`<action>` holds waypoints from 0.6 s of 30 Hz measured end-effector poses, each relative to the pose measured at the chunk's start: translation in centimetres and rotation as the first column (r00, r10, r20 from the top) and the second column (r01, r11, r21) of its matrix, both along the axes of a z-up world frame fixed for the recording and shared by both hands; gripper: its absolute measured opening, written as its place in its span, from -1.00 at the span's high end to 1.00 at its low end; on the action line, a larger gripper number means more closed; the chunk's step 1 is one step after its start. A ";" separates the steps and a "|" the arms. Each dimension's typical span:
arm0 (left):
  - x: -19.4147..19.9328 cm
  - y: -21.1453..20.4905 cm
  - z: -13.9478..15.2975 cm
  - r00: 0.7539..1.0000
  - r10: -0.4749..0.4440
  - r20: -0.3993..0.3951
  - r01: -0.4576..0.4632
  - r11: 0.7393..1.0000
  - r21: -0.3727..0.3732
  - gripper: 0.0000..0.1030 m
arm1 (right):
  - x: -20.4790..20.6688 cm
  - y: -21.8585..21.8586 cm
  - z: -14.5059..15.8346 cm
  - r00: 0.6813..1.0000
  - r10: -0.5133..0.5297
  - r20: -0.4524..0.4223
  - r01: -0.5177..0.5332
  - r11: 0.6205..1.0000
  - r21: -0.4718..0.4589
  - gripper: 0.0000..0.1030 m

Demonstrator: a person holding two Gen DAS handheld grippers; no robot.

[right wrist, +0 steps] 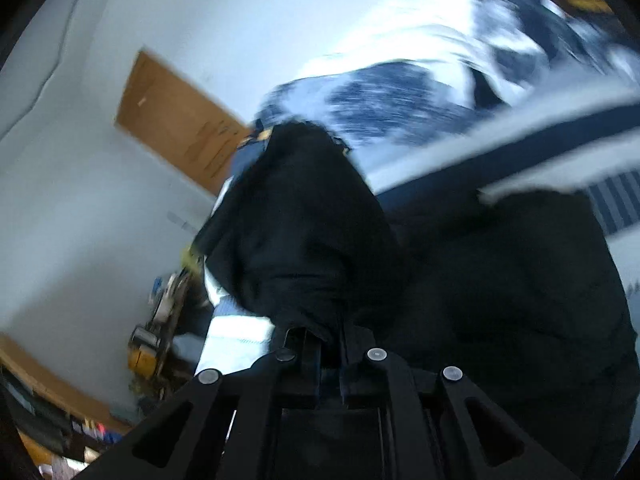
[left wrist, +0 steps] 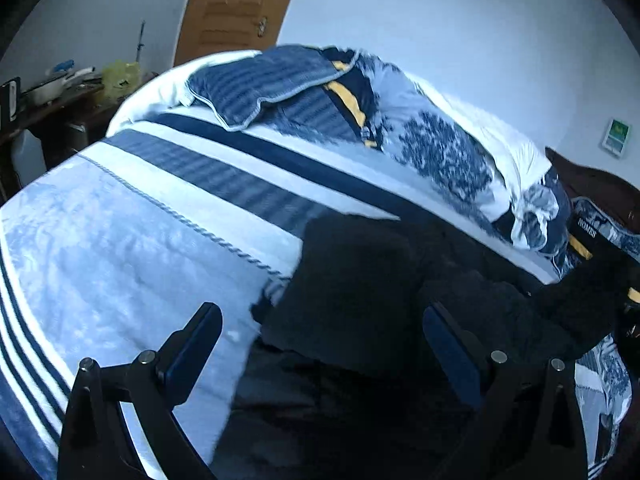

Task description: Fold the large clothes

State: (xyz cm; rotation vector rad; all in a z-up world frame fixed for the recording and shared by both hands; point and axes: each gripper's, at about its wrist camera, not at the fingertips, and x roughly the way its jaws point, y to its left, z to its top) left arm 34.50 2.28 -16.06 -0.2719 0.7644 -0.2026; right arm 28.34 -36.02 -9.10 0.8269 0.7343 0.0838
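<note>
Right gripper [right wrist: 329, 344] clenches the black garment [right wrist: 500, 300] (blurred); left gripper [left wrist: 320, 336] gapes above it

The garment [left wrist: 360, 280] lies on the bed [left wrist: 120, 240], toward its right side in the left wrist view, partly between the spread fingers of the left gripper [left wrist: 320, 344] – which touch nothing. Behind the garment, a pillow [left wrist: 260, 84] and a bunched quilt [left wrist: 440, 140] lie along the far edge of the bed. A door [left wrist: 236, 4] stands behind the pillow; a cluttered table [left wrist: 52, 104] stands left of the bed. The right gripper [right wrist: 330, 344] clamps a fold of the garment – the cloth hangs just before its fingers.
</note>
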 end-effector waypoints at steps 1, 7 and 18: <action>0.1 -0.5 -0.2 1.000 -0.009 -0.007 0.009 1.000 0.005 -0.95 | -0.6 -1.0 -1.5 1.000 -0.007 0.001 0.007 1.000 0.024 0.80; 0.0 -2.6 -1.3 0.997 -0.057 -0.061 0.058 0.998 0.027 -0.95 | -2.4 -5.8 -9.8 0.996 -0.088 0.013 0.085 0.987 0.137 -0.47; 3.8 -3.7 -0.1 0.959 0.084 -0.270 -0.068 0.995 0.067 -0.91 | -3.6 -9.2 -10.8 0.994 -0.107 -0.029 0.111 0.963 0.244 0.04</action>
